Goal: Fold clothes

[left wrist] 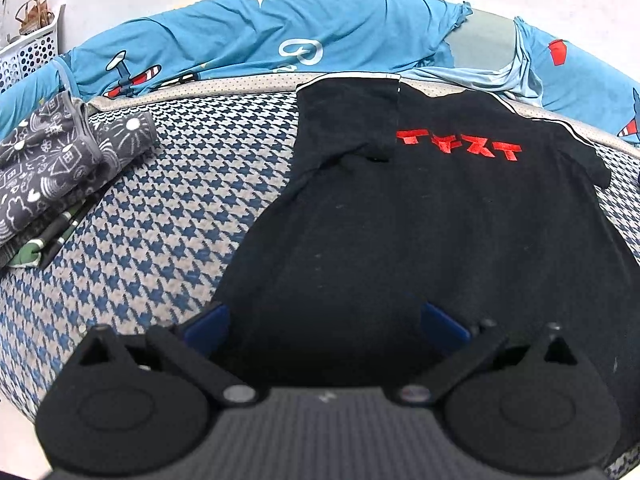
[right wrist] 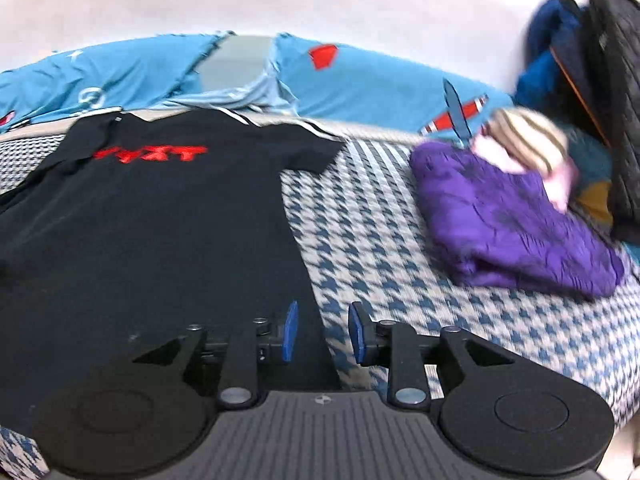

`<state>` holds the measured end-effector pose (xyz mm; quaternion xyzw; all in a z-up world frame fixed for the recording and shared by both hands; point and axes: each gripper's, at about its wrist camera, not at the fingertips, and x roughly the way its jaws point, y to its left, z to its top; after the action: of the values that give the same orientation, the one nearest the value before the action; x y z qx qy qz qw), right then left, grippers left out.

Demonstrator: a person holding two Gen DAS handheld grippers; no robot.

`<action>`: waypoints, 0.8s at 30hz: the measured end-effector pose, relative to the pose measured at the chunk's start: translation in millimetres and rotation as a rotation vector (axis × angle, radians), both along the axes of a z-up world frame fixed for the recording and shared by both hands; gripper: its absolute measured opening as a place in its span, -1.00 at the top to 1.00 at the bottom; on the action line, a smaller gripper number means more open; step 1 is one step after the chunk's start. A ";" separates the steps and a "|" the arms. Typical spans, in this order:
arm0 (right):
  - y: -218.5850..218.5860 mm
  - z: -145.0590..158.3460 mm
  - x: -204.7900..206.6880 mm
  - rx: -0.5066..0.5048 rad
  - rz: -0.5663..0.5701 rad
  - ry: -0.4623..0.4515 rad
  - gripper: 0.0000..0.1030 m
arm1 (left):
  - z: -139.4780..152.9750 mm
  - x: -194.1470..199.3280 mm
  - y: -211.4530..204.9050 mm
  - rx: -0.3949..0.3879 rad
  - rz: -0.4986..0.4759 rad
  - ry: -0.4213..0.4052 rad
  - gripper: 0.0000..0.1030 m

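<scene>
In the left wrist view, the left gripper [left wrist: 326, 326] hung over the near hem of a black T-shirt [left wrist: 420, 232], its blue-padded fingers [left wrist: 208, 330] spread wide with only cloth between them, gripping nothing. The shirt lay flat on a blue-and-white houndstooth bedcover [left wrist: 168, 220], its collar at the far end. One sleeve was folded in over the chest. Red lettering [left wrist: 460, 144] ran across the chest, upside down from this side, and I could not read it. A white perforated basket [left wrist: 28, 52] stood at the far left against the wall; brownish stuff showed above its rim, too small to identify. Beside it on the bed sat a folded grey garment [left wrist: 52, 168] with white doodle print, on top of something green and black. A blue cartoon-print sheet [left wrist: 280, 36] with aeroplanes was bunched along the far edge.

In the right wrist view, which was blurred, the right gripper [right wrist: 323, 332] sat at the shirt's right edge. Its blue pads stood a narrow gap apart, and the fabric edge lay just beneath the left one; nothing was clamped. To the right, well apart from the shirt, lay a purple garment [right wrist: 512, 224] with a pink and striped piece [right wrist: 528, 140] on top. Dark bags or jackets [right wrist: 600, 80] were heaped in the far right corner.
</scene>
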<state>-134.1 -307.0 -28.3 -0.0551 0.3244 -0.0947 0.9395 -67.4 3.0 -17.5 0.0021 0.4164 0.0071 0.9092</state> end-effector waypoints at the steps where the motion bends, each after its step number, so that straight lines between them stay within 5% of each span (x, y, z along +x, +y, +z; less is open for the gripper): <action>1: -1.8 -1.4 0.1 0.010 -0.007 0.010 0.44 | -0.5 0.3 -0.5 0.000 0.000 0.001 -1.00; 6: -6.8 -7.2 -0.9 0.044 -0.030 0.043 0.45 | -3.7 0.6 -2.1 0.000 0.004 0.012 -1.00; 11: -1.7 -10.9 -2.9 0.042 0.003 0.045 0.86 | -8.6 -0.2 -5.5 0.005 -0.001 0.026 -1.00; 14: -1.2 -11.8 -5.1 0.040 -0.001 0.036 0.93 | -11.1 -0.2 -4.6 -0.004 0.006 0.037 -1.00; 24: -9.3 -5.9 -16.0 0.074 -0.077 0.006 0.96 | -14.9 -2.0 -1.6 0.005 0.018 0.047 -1.00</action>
<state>-150.1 -316.3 -34.1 -0.0081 0.3322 -0.1187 0.9357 -69.4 1.5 -32.4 0.0009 0.4377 0.0163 0.8990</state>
